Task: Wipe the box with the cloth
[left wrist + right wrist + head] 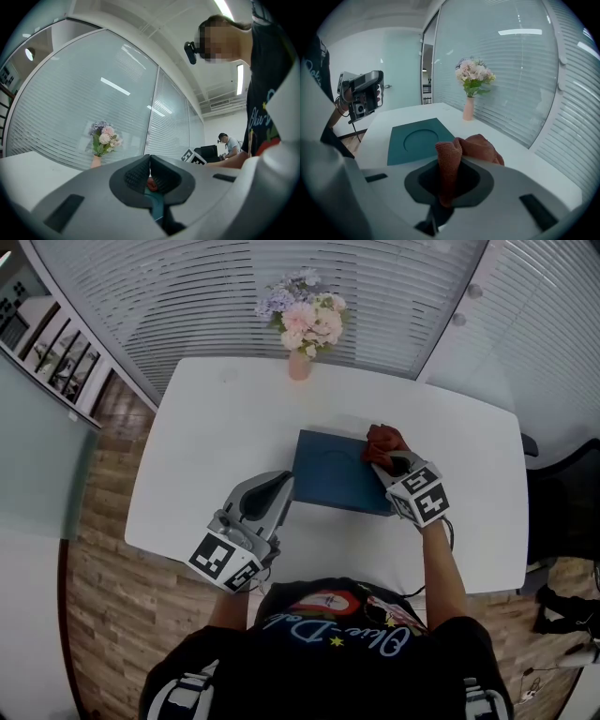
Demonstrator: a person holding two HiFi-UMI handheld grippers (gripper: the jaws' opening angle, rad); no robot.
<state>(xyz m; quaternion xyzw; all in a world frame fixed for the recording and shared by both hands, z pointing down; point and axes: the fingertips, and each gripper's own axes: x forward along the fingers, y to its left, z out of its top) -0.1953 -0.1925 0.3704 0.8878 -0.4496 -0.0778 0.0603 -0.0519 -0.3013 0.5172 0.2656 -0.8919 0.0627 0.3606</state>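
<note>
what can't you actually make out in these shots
The box's right edge: head view, covered by the right hand-held gripper and the cloth.
Whether the cloth touches the box: right gripper view, the gripper's own body blocks the cloth's underside.
Most of the box: left gripper view, only a teal sliver shows between the left hand-held gripper's jaws.
The background person: left gripper view, too small.

a white bench [206, 427] spreads under the left hand-held gripper [281, 488]; well beyond it a pink vase of flowers [302, 329] stands before curved glass walls [441, 306] with white blinds [187, 296]. a wood plank floor [103, 521] lies to its left.
</note>
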